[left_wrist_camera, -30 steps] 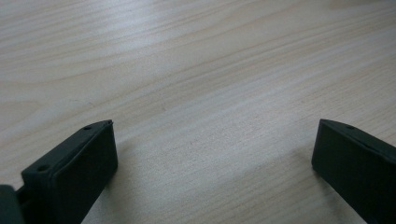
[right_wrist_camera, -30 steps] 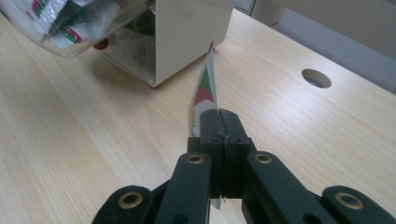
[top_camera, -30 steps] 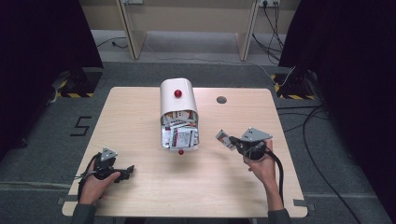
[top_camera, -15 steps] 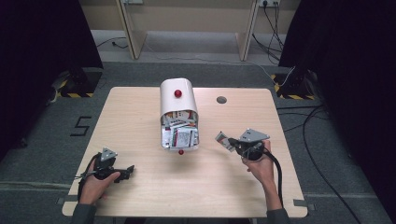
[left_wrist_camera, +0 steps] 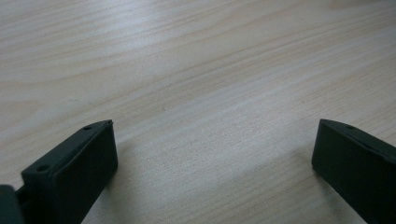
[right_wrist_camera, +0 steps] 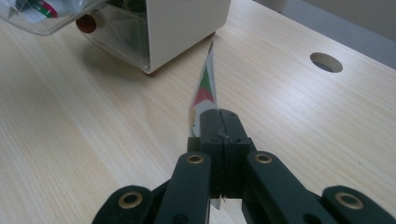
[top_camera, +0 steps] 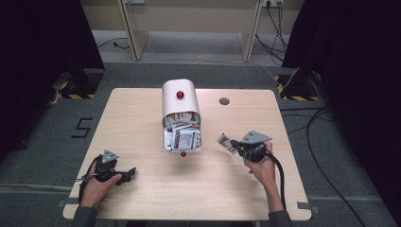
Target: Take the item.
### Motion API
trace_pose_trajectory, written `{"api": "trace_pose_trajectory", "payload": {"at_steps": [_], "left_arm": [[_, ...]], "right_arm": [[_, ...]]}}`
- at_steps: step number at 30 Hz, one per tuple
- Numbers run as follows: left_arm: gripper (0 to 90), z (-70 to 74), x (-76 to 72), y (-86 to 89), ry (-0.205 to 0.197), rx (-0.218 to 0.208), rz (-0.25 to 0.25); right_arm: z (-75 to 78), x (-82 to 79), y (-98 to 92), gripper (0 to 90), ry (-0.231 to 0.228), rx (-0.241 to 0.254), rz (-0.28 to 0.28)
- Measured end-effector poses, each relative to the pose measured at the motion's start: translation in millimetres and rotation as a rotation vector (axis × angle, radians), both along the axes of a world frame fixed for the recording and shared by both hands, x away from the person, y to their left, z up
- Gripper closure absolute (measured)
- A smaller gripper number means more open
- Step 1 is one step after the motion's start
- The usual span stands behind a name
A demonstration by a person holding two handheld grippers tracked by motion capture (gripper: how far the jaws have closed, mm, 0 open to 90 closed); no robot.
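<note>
Small packet [right_wrist_camera: 204, 93] with green and red print, pinched edge-on in the right tool [top_camera: 232, 143], jaws clamped together on it, held just above the bench [top_camera: 142, 113] right of centre. Just left: white mailbox-shaped box [top_camera: 179, 97] lying open toward the near side, stuffed with more packets [top_camera: 182, 137]. Far right of it, a round cable hole [top_camera: 224, 100]. Left tool [top_camera: 126, 174] rests near-left on bare wood, jaws apart, nothing between.

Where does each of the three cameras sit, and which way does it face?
High view: above the person's side, facing forward and down on the table; forearms and both hand-held grippers show.
Left gripper view: on the left hand-held gripper, facing bare tabletop; its open jaws show.
Right gripper view: on the right hand-held gripper, facing the white box; jaws shut on a packet.
Shared: high and right views show box and packet.
</note>
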State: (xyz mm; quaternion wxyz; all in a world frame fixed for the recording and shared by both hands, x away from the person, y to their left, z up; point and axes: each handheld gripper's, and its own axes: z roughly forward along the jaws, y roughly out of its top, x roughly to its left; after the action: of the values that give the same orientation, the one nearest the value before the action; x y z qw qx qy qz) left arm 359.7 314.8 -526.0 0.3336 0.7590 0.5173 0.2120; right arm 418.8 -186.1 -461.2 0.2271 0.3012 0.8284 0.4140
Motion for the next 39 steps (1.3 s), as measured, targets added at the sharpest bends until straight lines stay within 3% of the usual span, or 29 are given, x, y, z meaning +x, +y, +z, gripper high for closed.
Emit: {"api": "trace_pose_trajectory", "payload": {"at_steps": [26,39], "left_arm": [[0.0,0.1,0.5,-0.1,0.001,0.002,0.000],[0.0,0.0,0.6,-0.4,0.000,0.000,0.001]], "right_arm": [[-13.6,16.0,7.8,90.0,0.026,0.017,-0.024],[-19.0,25.3,3.7,87.9,0.024,-0.020,-0.097]]}}
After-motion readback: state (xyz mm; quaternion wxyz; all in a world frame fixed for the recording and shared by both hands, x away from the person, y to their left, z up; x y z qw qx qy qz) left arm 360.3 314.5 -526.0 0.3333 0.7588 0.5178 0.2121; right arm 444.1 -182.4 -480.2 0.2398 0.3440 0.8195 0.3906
